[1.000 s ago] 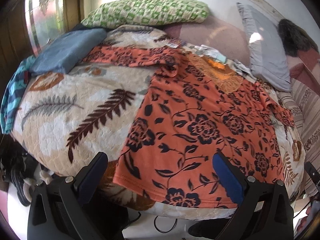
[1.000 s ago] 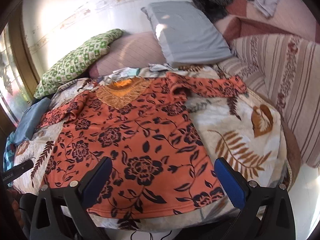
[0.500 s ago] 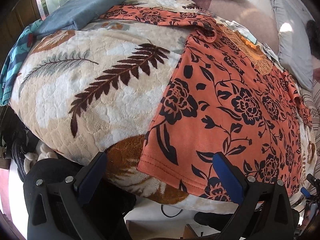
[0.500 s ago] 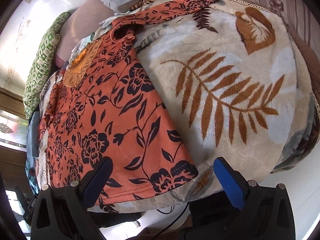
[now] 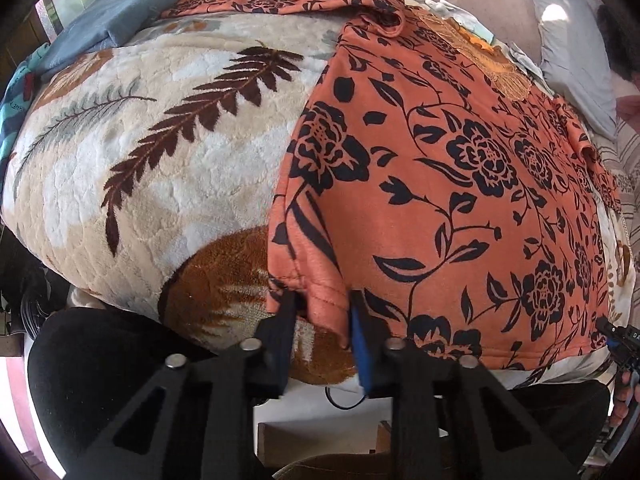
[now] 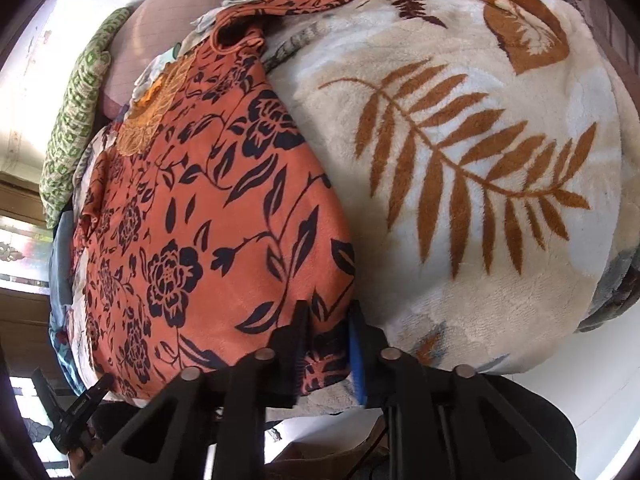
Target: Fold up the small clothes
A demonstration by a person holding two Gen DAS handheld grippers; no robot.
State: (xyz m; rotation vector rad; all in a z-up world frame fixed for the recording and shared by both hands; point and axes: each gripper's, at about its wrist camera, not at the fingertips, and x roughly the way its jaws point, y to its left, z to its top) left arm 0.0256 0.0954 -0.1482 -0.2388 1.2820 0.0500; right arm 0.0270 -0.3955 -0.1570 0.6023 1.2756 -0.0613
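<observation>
An orange top with black flowers [image 5: 460, 184] lies spread flat on a cream leaf-print blanket [image 5: 140, 152], sleeves stretched out at the far end. My left gripper [image 5: 322, 300] is shut on the top's near left hem corner. My right gripper [image 6: 328, 312] is shut on the near right hem corner of the same top [image 6: 208, 216], at the edge of the blanket [image 6: 460, 140]. The gold embroidered neckline [image 5: 500, 68] lies at the far end.
A folded blue cloth [image 5: 120, 16] sits at the far left. A grey pillow [image 5: 568, 36] and a green patterned pillow [image 6: 76, 128] lie at the head of the bed. The other gripper shows at the right edge of the left view [image 5: 620, 340].
Both grippers moved down to the near hem and closed, each on a corner of the orange top. The hem is bunched between the fingers.
</observation>
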